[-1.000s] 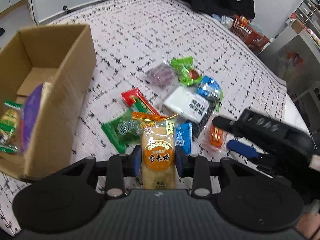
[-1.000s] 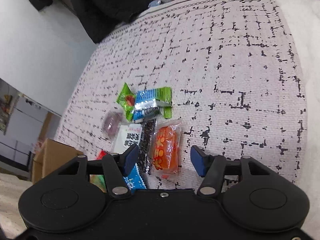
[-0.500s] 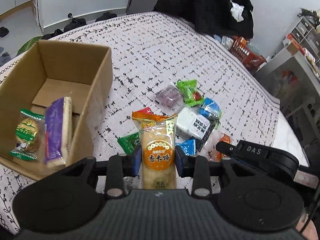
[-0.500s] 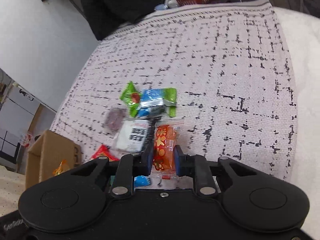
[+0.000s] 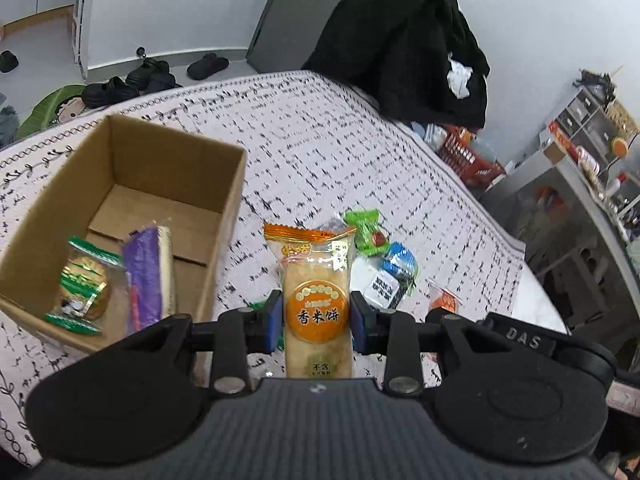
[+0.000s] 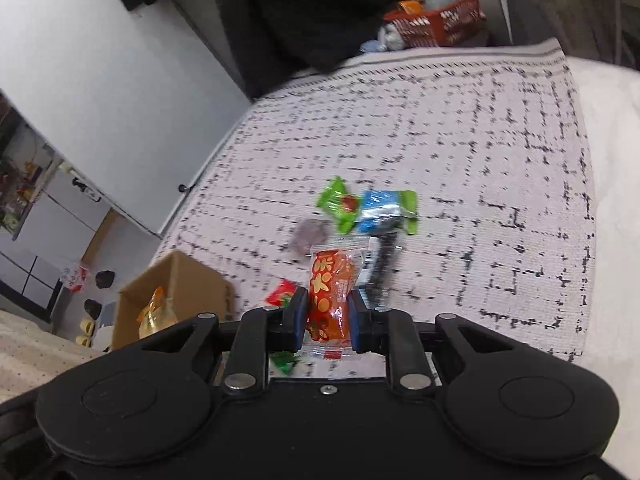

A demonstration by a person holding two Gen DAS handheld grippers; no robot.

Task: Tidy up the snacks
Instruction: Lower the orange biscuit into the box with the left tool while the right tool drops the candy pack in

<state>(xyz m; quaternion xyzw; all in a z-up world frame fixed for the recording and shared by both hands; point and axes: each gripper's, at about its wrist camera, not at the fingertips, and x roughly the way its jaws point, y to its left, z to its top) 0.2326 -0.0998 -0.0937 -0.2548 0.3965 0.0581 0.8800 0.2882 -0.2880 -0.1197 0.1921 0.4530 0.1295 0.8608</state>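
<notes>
Orange snack (image 6: 330, 304) now clamped, right tool (image 6: 325, 316) lifted

- I am seeing black clothing (image 5: 404, 40) hanging beyond the bed (image 5: 320, 140).
- Dark shoes (image 5: 152, 76) are lying on the floor.
- An orange basket (image 6: 436, 24) is sitting past the bed's far edge.

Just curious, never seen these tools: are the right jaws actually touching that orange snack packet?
Touching. The right wrist view shows both blue pads pressed against the sides of the orange snack packet, which is held off the bedspread in the right gripper.
</notes>
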